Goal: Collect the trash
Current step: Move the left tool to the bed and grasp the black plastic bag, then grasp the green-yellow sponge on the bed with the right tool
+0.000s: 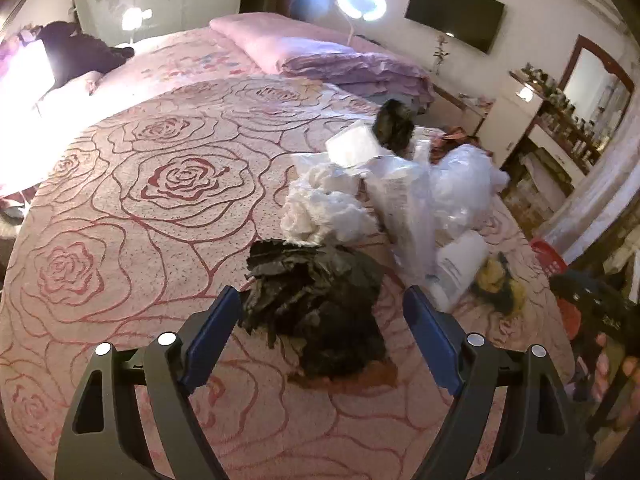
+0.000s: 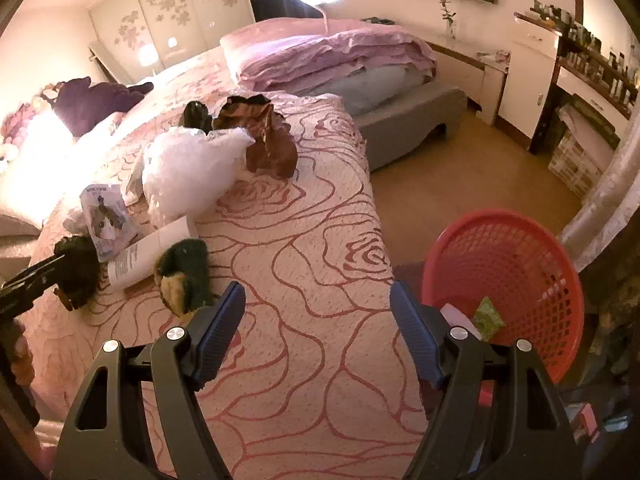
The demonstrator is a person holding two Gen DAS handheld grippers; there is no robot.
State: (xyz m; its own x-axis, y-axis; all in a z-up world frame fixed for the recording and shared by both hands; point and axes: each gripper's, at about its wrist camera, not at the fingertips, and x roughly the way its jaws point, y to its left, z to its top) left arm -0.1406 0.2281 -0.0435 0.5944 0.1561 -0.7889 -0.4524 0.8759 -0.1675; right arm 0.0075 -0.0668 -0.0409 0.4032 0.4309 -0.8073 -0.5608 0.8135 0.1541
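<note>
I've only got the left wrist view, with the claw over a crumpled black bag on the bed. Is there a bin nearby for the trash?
Observer: Yes. The right wrist view shows a red mesh basket on the floor beside the bed's corner.
Operator: Anything in it yet?
Observer: A green wrapper and a white piece lie inside.
Operator: What is the right claw doing?
Observer: The right claw is open with nothing between its pads, above the rose-patterned bedspread near the basket.
Operator: Is my left claw gripping yet?
Observer: No. From the right, the left claw sits at the black bag, still open.
</note>
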